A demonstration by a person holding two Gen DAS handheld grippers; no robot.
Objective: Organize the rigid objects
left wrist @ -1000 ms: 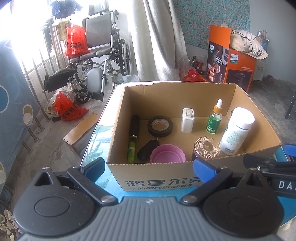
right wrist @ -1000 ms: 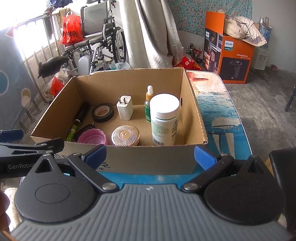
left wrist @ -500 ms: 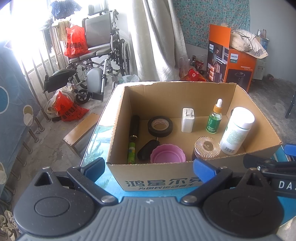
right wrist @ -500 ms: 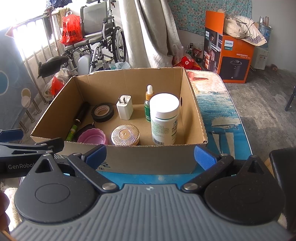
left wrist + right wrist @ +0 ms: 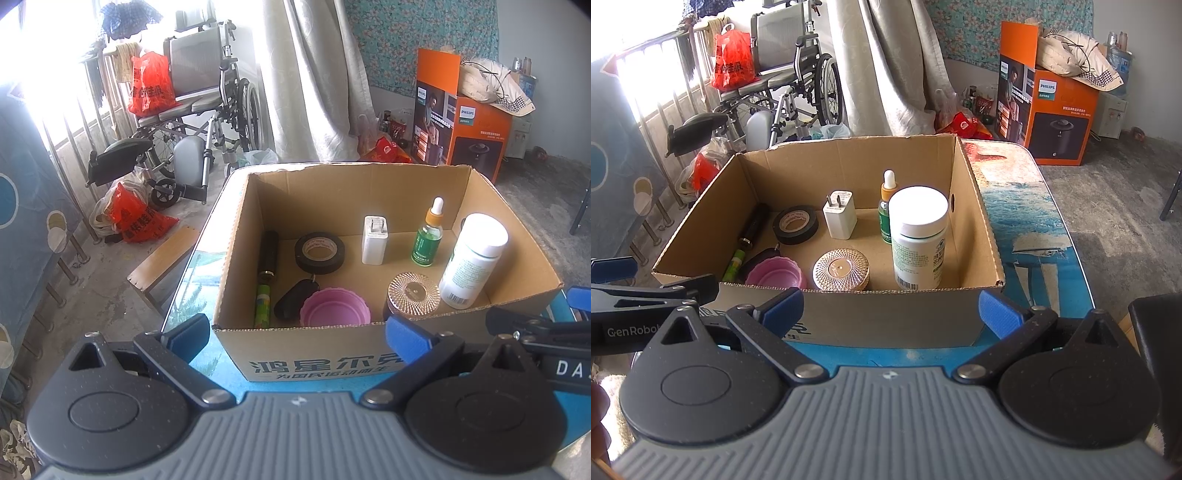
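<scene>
A table [image 5: 1030,229] with a blue sea picture on its top held one open cardboard box [image 5: 982,229]. The picture showed waves, a white sailboat and a red starfish. The box sat flat on the left part of the table, and its front wall had dark printed letters. The right part of the table top was bare. In the left wrist view, the box [image 5: 236,229] reached close to the table's left edge [image 5: 184,291], where only a thin strip of the blue top showed.
</scene>
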